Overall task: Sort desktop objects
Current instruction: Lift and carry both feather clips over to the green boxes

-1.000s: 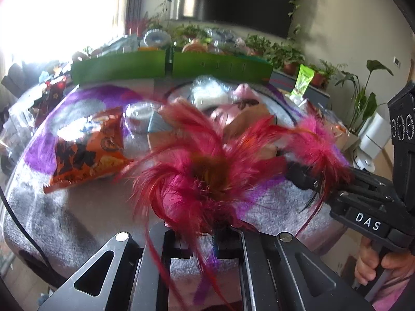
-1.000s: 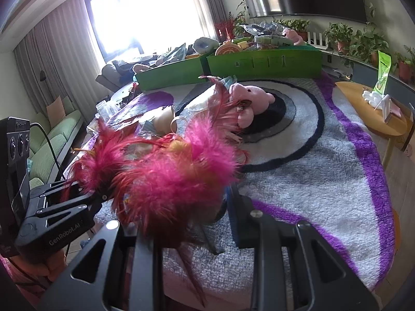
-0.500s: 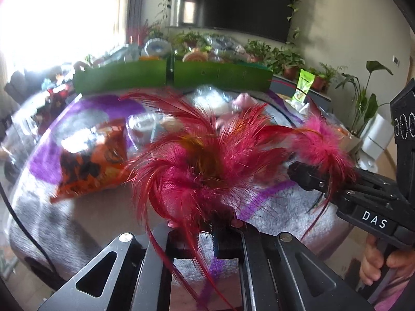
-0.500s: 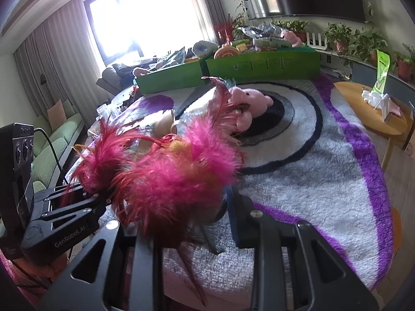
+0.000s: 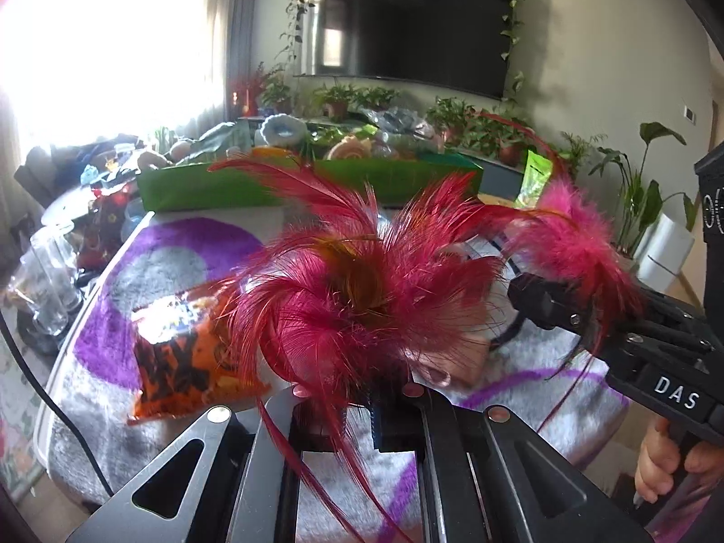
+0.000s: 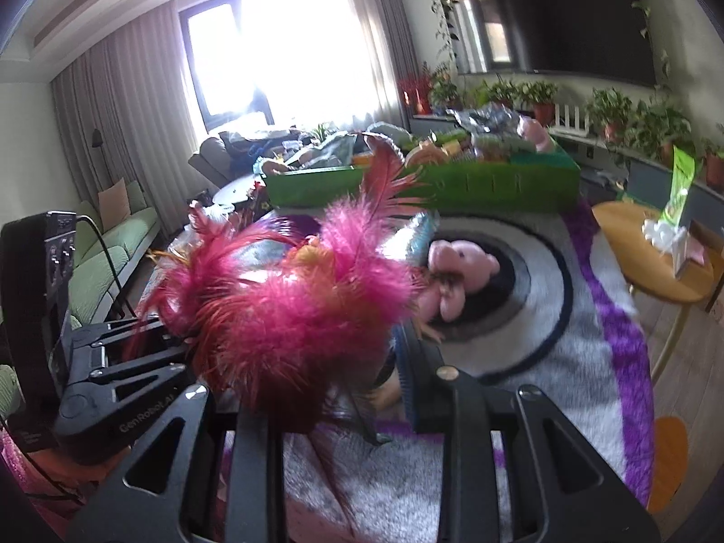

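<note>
Feathers (image 5: 362, 298), a red-pink bundle, are pinched in the closed left hand-held gripper (image 5: 357, 402) above the desk (image 5: 90, 443); an orange snack bag (image 5: 181, 353) lies unsorted, green bins (image 5: 203, 188) beyond.

From the right wrist, the right hand-held gripper (image 6: 344, 389) clamps the same bundle; a pink plush (image 6: 457, 271) awaits sorting too.
</note>
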Available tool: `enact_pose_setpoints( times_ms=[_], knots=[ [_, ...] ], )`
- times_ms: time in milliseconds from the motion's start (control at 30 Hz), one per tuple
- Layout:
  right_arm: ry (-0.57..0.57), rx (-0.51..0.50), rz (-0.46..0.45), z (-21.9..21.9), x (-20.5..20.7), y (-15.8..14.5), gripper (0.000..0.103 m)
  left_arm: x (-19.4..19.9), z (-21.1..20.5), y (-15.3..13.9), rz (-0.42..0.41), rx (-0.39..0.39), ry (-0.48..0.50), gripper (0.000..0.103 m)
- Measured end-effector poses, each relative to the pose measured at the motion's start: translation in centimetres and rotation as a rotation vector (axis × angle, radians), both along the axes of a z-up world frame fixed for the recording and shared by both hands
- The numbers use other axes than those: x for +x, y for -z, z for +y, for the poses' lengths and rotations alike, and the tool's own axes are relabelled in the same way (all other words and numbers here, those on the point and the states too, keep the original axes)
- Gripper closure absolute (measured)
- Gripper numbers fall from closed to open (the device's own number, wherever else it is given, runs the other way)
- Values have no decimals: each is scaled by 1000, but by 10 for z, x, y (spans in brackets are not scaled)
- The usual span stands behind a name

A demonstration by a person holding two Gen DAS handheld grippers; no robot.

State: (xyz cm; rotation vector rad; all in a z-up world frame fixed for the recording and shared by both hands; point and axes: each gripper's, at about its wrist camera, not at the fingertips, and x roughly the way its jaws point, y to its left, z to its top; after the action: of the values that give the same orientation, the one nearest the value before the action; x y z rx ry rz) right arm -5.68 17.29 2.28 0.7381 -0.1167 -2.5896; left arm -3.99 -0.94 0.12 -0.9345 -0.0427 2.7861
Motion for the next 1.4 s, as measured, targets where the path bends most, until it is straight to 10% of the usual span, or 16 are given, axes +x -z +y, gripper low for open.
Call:
enact_pose_setpoints(
  times_ms=[1400],
  knots=[
    [14, 42, 130, -82, -103, -81, 75, -120, -80, -70, 96, 7, 0, 97]
  ],
)
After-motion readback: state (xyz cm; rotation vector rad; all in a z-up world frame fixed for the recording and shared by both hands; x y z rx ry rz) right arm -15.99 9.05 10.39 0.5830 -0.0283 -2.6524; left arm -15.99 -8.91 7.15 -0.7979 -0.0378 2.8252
